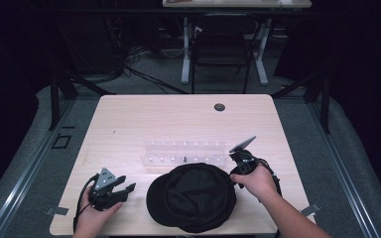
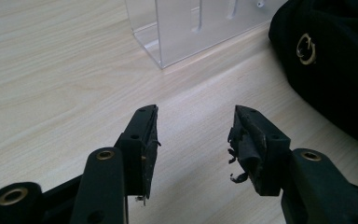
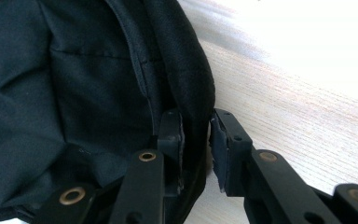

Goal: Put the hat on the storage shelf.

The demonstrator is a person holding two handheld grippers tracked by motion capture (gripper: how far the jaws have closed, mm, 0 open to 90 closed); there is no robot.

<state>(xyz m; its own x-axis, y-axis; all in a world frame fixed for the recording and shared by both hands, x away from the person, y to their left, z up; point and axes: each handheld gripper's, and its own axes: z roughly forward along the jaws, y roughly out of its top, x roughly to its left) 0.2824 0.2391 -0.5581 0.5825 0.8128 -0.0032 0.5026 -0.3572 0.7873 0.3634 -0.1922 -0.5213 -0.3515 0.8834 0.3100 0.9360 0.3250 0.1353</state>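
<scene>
A black cap (image 1: 193,196) lies at the near middle of the light wooden table (image 1: 154,119). My right gripper (image 1: 229,179) sits at the cap's right edge. In the right gripper view the cap's (image 3: 74,70) rim runs between the jaws of that gripper (image 3: 196,135), one jaw inside the cap and one outside, and the fabric fills the gap. My left gripper (image 1: 124,183) rests left of the cap, apart from it. Its jaws (image 2: 196,126) stand open over bare wood, with the cap (image 2: 335,60) off to the right.
A clear plastic rack (image 1: 183,153) stands just behind the cap, also seen as the rack (image 2: 191,28) ahead of the left jaws. A round cable hole (image 1: 220,107) sits near the table's far edge. A chair (image 1: 221,49) and desk legs stand beyond the table.
</scene>
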